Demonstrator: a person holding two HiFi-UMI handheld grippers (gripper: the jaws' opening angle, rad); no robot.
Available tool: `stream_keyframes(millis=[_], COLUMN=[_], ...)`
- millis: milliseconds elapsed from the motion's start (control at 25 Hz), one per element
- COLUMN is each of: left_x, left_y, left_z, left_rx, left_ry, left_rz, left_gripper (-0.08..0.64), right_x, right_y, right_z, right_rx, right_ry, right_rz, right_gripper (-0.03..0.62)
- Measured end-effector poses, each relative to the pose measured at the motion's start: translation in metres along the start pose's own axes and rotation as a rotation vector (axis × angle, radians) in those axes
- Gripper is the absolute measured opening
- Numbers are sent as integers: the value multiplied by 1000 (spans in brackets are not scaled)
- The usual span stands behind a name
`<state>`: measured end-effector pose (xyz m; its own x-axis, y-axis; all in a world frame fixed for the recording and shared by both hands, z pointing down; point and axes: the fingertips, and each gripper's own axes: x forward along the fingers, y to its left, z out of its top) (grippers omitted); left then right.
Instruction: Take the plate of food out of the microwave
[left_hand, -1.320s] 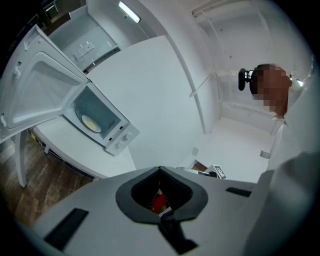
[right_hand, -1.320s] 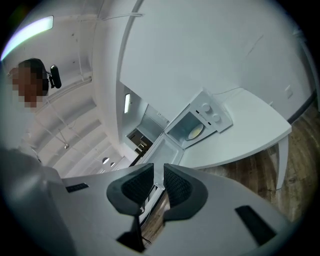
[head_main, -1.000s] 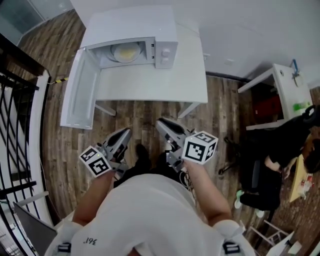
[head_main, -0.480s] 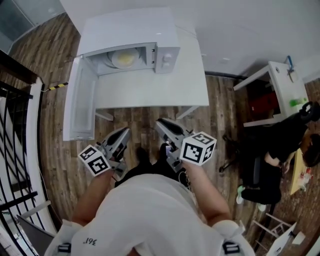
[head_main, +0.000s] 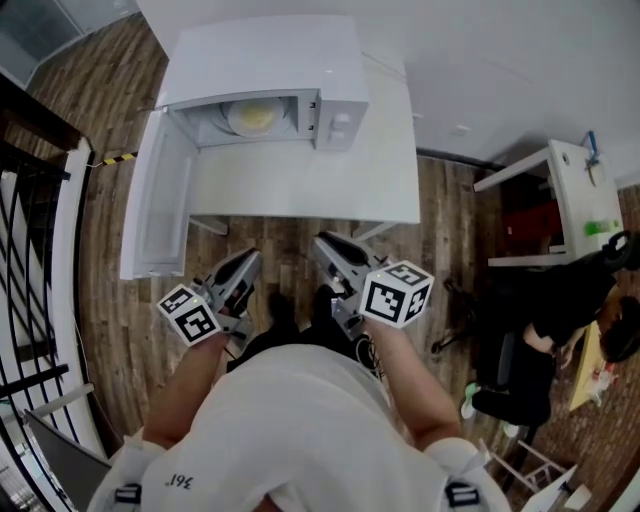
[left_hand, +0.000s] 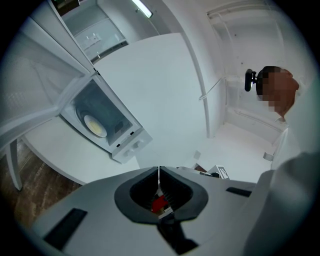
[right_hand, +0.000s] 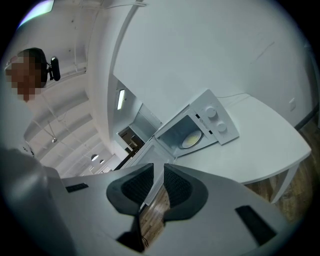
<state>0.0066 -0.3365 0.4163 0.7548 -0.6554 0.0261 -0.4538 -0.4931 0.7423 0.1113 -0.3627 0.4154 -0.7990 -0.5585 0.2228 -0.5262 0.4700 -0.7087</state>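
The door is open; the plate sits inside the microwave, not yet gripped. The left gripper is closed and empty, the right gripper slightly parted and empty. Both are well apart from the microwave.

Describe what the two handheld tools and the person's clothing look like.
The left tool and right tool are light grey moulded shells tapering to points, with dark ribbed pads inside. Each carries a white cube printed with black square markers. The person wears a white short-sleeved top.
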Motion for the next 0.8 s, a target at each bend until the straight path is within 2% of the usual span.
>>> stream_keyframes(millis=[480, 800], left_x=[11, 34], left_y=[14, 63], left_z=[9, 38], left_rx=[-20, 14], left_ry=[-15, -30], left_rz=[33, 98], left_gripper=[9, 11], right_x=[14, 65], right_y=[-16, -37], right_z=[8, 36], right_rx=[-4, -41], right_ry=[23, 4], right_rz=[-11, -41], right_gripper=[66, 66])
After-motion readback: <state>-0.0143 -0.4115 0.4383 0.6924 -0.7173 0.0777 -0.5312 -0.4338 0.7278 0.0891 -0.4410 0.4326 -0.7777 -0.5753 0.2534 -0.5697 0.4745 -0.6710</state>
